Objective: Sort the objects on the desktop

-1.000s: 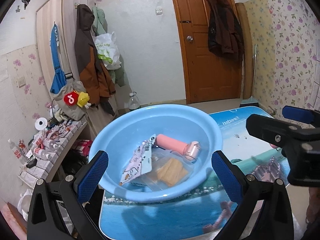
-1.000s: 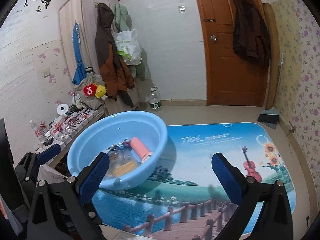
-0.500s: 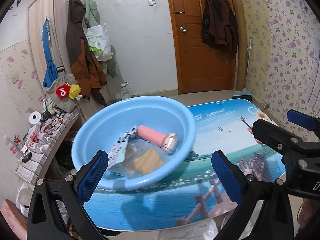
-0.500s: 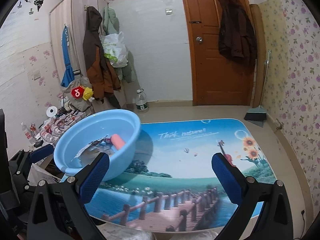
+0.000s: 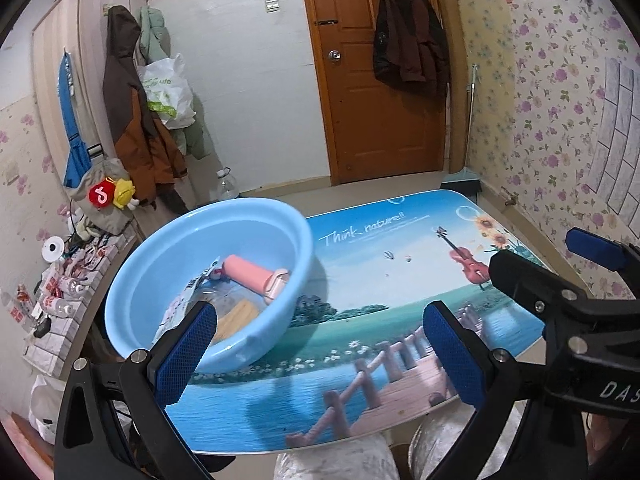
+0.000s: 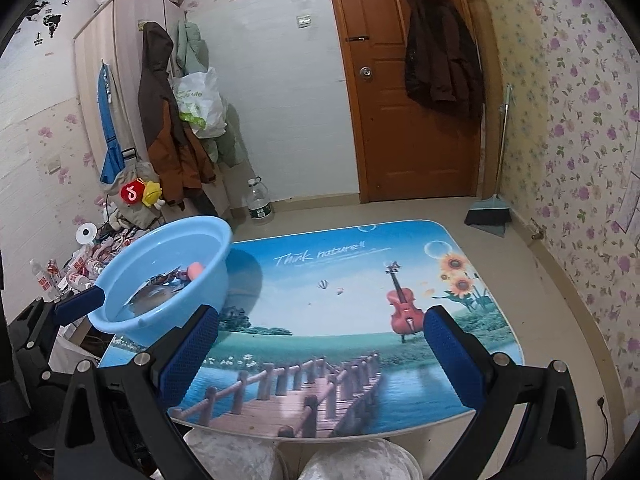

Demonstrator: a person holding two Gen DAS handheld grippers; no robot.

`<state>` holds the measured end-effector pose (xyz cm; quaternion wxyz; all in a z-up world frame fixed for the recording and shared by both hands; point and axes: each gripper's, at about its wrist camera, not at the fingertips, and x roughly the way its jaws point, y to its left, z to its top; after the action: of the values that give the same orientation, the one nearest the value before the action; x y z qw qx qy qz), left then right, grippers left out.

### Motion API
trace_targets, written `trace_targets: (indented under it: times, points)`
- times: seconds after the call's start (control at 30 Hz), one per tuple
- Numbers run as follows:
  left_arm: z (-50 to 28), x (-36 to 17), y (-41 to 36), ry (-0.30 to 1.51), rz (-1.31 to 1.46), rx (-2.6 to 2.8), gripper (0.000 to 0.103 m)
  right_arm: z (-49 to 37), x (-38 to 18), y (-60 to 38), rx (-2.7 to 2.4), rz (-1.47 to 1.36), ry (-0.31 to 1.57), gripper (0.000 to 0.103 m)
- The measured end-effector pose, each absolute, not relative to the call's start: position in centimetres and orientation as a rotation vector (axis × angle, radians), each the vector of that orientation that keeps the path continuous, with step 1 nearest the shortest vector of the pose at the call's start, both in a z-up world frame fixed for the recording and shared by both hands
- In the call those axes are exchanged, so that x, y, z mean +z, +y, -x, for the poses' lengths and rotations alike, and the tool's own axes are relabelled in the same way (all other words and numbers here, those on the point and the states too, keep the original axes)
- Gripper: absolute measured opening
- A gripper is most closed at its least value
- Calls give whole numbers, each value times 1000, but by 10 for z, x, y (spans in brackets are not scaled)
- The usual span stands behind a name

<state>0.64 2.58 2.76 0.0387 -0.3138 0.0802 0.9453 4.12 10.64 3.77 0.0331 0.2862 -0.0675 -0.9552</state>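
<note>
both tongs are held above the near edge of the table (image 6: 360, 240), and we see each with its jaws spread wide and nothing between the blue pads. left gripper (image 5: 316, 354) sits over the near left part of the tabletop, its left pad (image 5: 186, 354) overlapping the near rim of the basin in view; we cannot tell whether they touch. right gripper (image 6: 320, 356) hangs over the printed bridge at the near centre. in the left wrist view the right gripper also shows at the right edge, beside the violin print. we find the basin (image 5: 168, 248) standing on the left end of the table, at the left edge. inside it lie a pink roller (image 5: 250, 274) with its head towards the right wall, a printed packet (image 5: 182, 304) to its left, and a clear bag (image 5: 236, 314) with tan contents in front. from the right wrist view only the roller end and the packet top show above the basin (image 6: 160, 248) rim. behind the table we see a door (image 6: 400, 80) with a dark coat, a wardrobe (image 6: 116, 60) hung with jackets, a water bottle (image 6: 258, 200) on the floor, and a broom (image 6: 492, 204) against the right wall.
</note>
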Motion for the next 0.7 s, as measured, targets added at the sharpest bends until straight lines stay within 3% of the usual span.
trace_targets:
  times: [0.23,0.7]
  points:
    - [-4,28,35,152,1013,2885,103,-51,42,121,-2966,-893,-188,103]
    - [-8,32,34,171,1021,2905,103,-54,44,121,-2969,-906,-201,103]
